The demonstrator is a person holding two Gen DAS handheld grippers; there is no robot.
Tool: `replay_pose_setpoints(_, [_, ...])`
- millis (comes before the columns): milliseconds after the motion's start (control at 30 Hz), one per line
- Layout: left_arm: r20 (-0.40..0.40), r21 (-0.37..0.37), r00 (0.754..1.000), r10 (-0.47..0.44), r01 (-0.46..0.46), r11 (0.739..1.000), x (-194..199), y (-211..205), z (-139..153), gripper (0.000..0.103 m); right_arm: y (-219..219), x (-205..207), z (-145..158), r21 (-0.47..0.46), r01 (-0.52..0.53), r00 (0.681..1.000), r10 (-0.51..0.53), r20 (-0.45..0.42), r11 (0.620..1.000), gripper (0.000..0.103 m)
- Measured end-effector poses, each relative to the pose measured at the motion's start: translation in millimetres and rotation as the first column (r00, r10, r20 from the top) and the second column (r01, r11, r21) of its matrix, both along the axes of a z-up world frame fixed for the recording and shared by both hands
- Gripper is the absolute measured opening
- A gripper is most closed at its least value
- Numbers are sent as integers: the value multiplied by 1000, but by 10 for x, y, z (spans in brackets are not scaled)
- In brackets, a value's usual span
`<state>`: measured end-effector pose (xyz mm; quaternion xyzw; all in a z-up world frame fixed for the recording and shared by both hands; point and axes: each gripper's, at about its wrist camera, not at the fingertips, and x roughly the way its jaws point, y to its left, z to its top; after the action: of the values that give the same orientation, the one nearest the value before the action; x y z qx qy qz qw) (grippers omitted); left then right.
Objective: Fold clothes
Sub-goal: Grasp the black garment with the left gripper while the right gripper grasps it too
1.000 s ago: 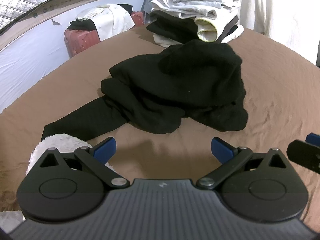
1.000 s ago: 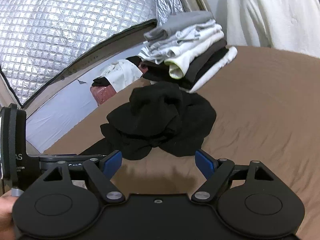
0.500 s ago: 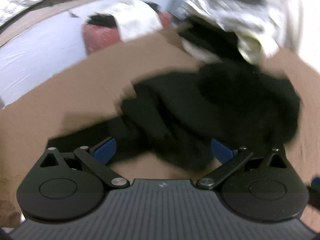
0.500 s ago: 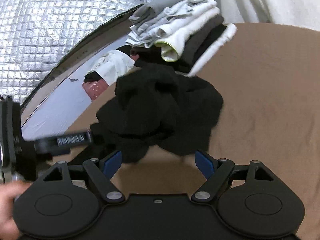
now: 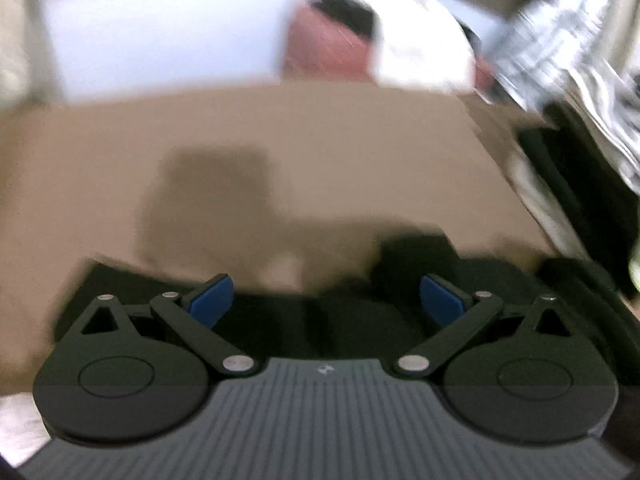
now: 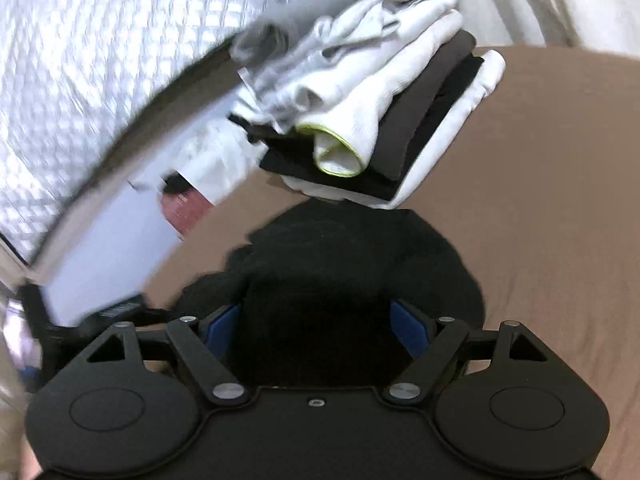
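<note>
- Both claws gape wide: left claw, right claw.
- Crumpled black fabric garment lies between the right claw's fingers on the brown bed sheet.
- Stack of folded clothes sits just beyond.

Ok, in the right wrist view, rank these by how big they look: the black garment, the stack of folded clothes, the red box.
1. Black garment and stack of folded clothes: similar in apparent size; the garment lies nearer the camera, so no ranking.
2. Red box: smallest, mostly hidden and blurred.
</note>
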<state>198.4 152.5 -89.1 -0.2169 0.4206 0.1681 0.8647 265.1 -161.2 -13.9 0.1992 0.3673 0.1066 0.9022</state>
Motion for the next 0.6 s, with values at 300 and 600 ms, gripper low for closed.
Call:
replay_pose_setpoints(300, [-35,-288,998,-60,47,956,103,-81,-507,103,-324,506,-749,48,152,975,-142,-173,987,103])
replay_pose_setpoints(600, [59,-342,993,-102,116,932,23,-127,-429,65,-134,268,-777,293,49,990,-8,-140,955,37])
